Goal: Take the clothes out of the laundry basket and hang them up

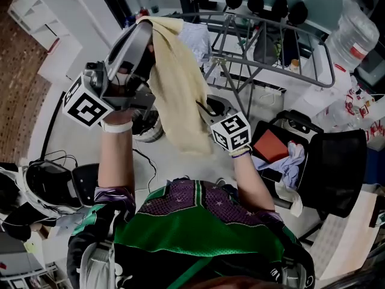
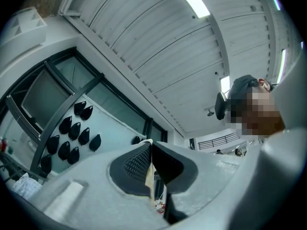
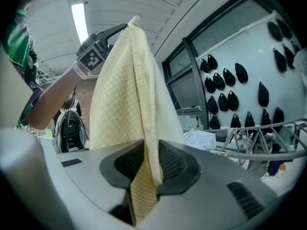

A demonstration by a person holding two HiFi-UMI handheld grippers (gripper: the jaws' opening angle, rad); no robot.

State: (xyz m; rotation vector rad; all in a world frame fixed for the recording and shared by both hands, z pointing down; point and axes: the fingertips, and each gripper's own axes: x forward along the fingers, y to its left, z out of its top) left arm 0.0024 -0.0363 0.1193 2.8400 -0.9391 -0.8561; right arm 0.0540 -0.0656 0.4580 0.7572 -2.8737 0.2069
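Green-and-purple patterned top (image 1: 192,221) on the person's shoulders fills the bottom of the head view, with both bare forearms reaching up from it toward the grey metal tube drying rack (image 1: 271,23).

In front of the rack, on its left side, hangs a pale yellow checked cloth (image 1: 177,95). It is held up in the air by two points and touches no rail.

A black laundry basket (image 1: 301,119) sits on the floor to the right of the rack's legs, with a red item and pale blue-white clothes inside.

A whitish garment (image 1: 195,38) already lies over the rack's left end, just behind the cloth's top.

Raised level with the rack's top rail, the left claw (image 1: 144,21) is closed tight on the cloth's upper corner, and a thin yellow sliver shows between its pads.

Lower down, near the rack's legs, the right claw (image 3: 151,164) is clamped on the cloth's folded side edge, its ribbed pads against both faces of the thick hem.
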